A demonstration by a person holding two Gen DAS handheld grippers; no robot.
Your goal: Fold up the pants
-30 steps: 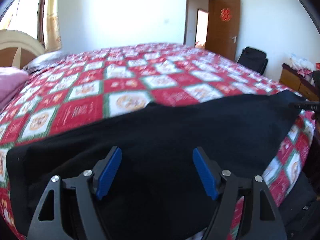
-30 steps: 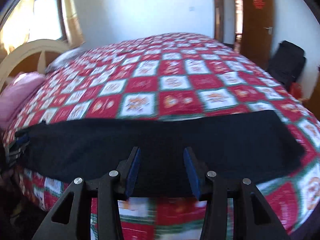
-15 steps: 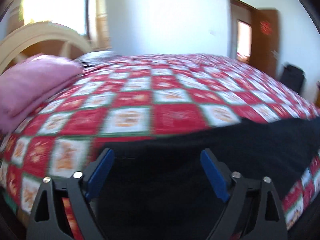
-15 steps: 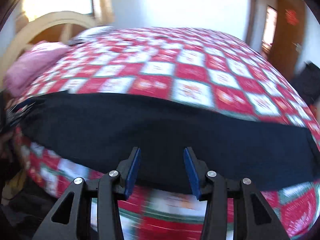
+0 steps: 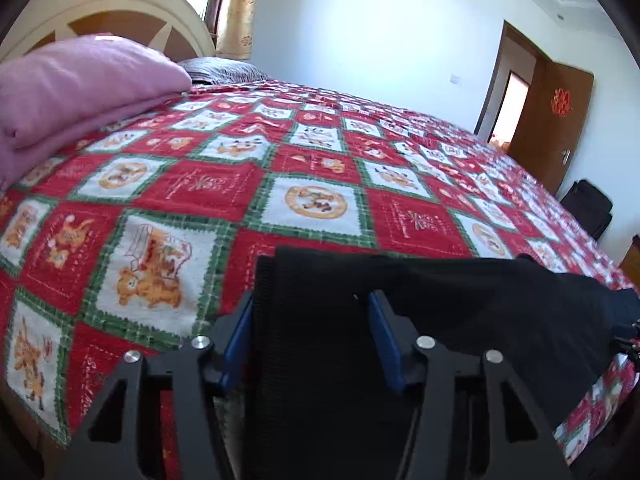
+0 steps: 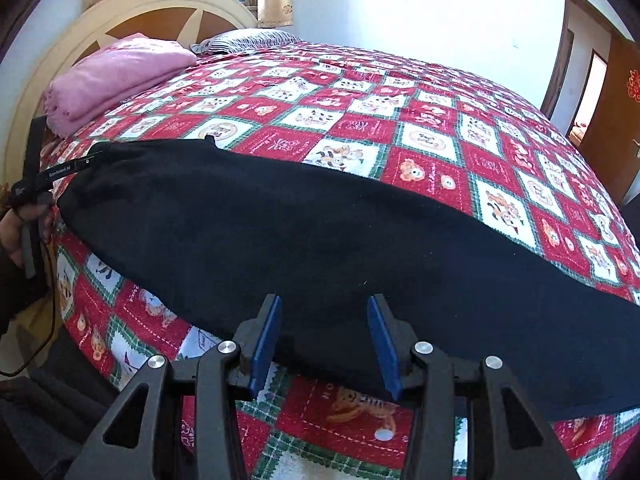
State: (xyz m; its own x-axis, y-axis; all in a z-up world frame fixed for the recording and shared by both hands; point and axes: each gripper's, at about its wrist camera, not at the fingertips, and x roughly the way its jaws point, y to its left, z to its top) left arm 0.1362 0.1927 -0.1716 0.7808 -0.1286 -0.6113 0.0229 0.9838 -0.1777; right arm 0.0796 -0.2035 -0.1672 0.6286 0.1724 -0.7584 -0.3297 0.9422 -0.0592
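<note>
Black pants (image 6: 320, 240) lie stretched flat along the near edge of the bed, folded lengthwise into one long strip. In the left wrist view the pants' waistband end (image 5: 320, 320) lies between the fingers of my left gripper (image 5: 310, 336), which is open around it. My right gripper (image 6: 322, 340) is open, its fingers astride the pants' near edge at mid-length. The left gripper also shows at the far left of the right wrist view (image 6: 68, 168), at the pants' end.
The bed has a red, white and green patchwork cover (image 5: 312, 200). A folded pink blanket (image 5: 80, 84) and a striped pillow (image 6: 248, 40) lie by the cream headboard (image 6: 160, 4). A brown door (image 5: 552, 120) and a dark bag (image 5: 588, 208) stand at the right.
Both grippers swung left along the bed edge. The left gripper reached the pants' waistband end and narrowed around it. The right gripper stays at the pants' near edge.
</note>
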